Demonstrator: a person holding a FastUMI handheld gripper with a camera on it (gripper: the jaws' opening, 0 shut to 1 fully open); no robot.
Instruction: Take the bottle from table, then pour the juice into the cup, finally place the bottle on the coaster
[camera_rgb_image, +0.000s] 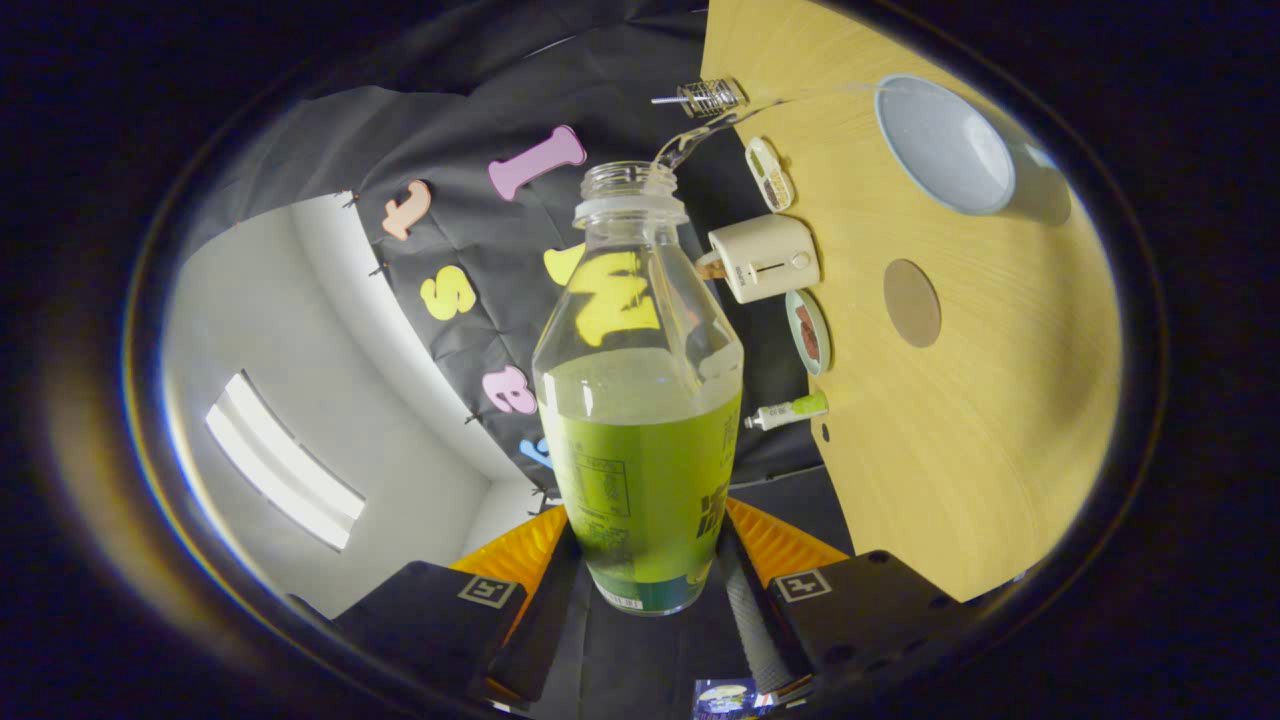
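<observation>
A clear plastic bottle (640, 400) with no cap, about half full of green juice, is held between my fingers, and my gripper (645, 592) is shut on its lower body. The bottle is tipped on its side relative to the wooden table (980, 450). A thin, clear stream leaves the bottle's mouth (630, 180) and arcs over to the pale blue cup (945, 143) on the table. The round brown coaster (911, 302) lies bare on the table, between the cup and the table's near part.
Along the table's back edge stand a cream toaster-like box (765, 257), a small round dish (808, 331), a green-and-white tube (790, 410), a small white oval item (769, 174) and a wire holder (710, 97). The booth's black cloth wall lies behind them.
</observation>
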